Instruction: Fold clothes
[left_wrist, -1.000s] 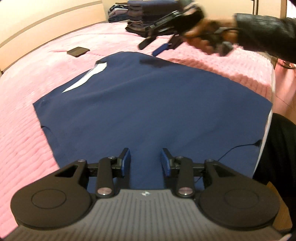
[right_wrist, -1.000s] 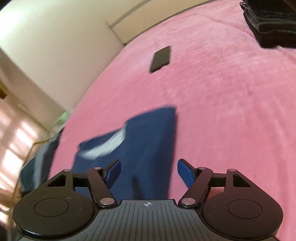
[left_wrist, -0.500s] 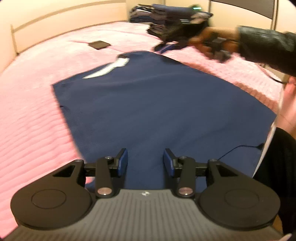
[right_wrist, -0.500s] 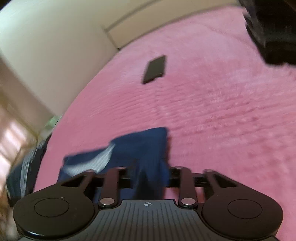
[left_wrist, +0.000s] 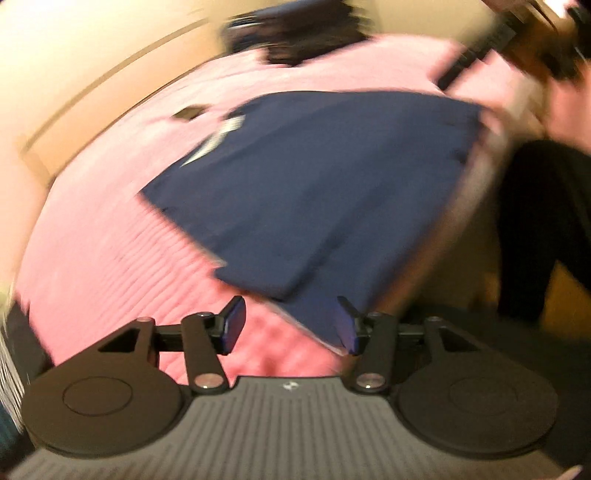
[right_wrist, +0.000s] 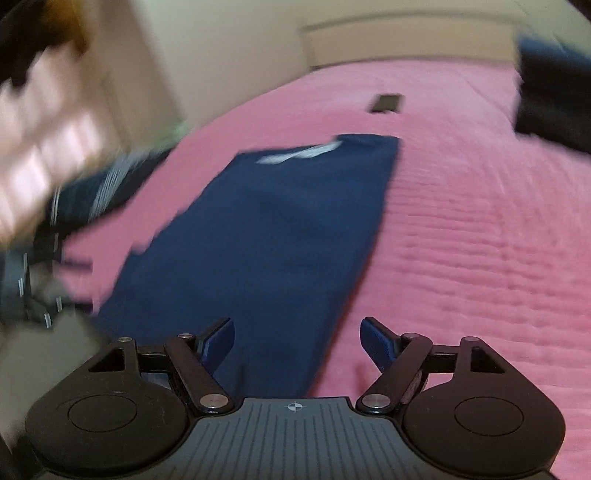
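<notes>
The navy garment (right_wrist: 266, 236) lies folded lengthwise on the pink bed (right_wrist: 480, 221). The left claw (left_wrist: 288, 328) and the right claw (right_wrist: 297, 341) are both released, grasping nothing.

The left gripper (left_wrist: 291, 326) is built from matte black plastic, with two round side housings, each marked by an embossed ring. A grey ribbed plate with a small white emblem is set between them. Silver screws are seen at the link pivots, and blue pads are fitted to the fingers (left_wrist: 233, 325). The right gripper (right_wrist: 297, 341) is made alike (its emblem is a crosshair).
</notes>
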